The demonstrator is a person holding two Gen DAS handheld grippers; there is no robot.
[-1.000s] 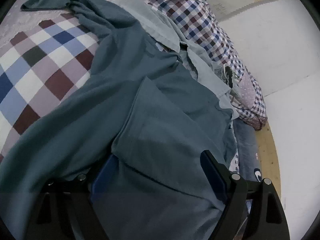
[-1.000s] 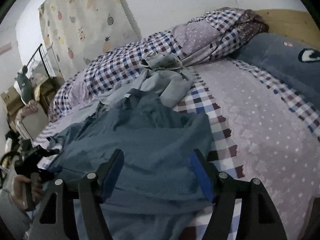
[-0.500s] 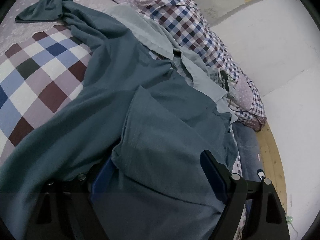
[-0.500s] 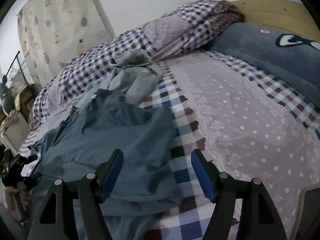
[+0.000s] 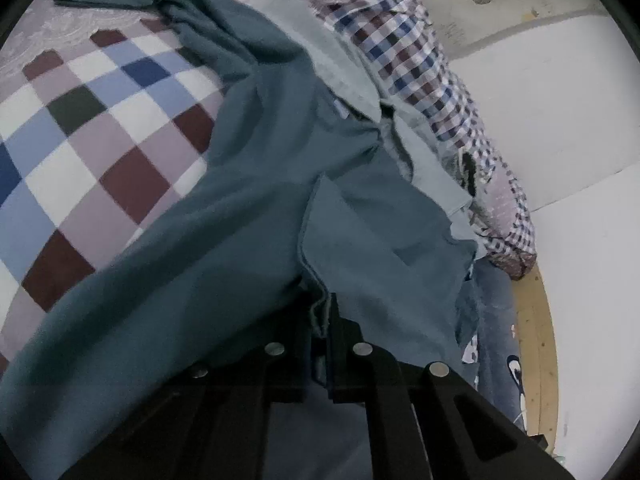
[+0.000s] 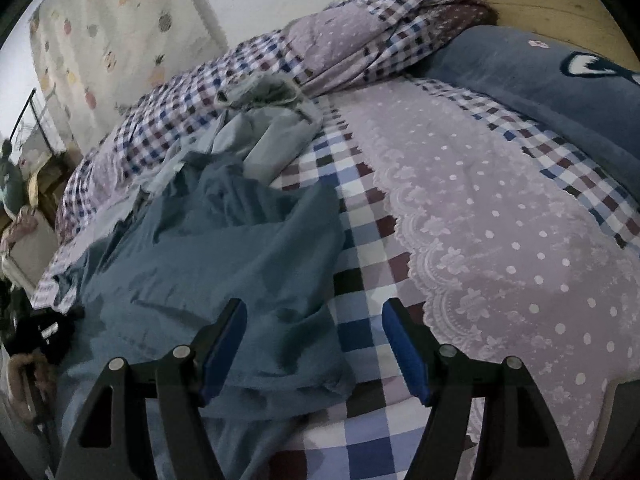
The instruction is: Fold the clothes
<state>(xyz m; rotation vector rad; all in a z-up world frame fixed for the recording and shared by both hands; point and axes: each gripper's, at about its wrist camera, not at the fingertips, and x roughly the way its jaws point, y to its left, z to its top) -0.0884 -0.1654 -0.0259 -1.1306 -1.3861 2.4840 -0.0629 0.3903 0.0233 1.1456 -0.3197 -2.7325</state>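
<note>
A dark teal shirt (image 5: 248,216) lies crumpled across the checked bedsheet (image 5: 80,152). My left gripper (image 5: 320,312) is shut on a folded hem edge of that shirt, cloth pinched between its jaws. In the right wrist view the same teal shirt (image 6: 224,256) spreads to the left, and my right gripper (image 6: 314,340) hangs open above its lower right corner and the checked sheet, holding nothing. A pale grey-blue garment (image 6: 264,136) lies bunched beyond the shirt. At the far left of that view a hand holds the left gripper (image 6: 40,332).
A rolled checked quilt (image 6: 340,40) runs along the far side by the wall. A dark blue pillow (image 6: 540,76) lies at the wooden headboard (image 6: 560,4). A lilac dotted lace panel (image 6: 500,232) covers the bed's right half. Furniture stands at far left (image 6: 24,184).
My left gripper has shut on the teal shirt's hem and pulled it up slightly. The right gripper has swung right, staying open; the shirt's corner now lies under its left finger.
</note>
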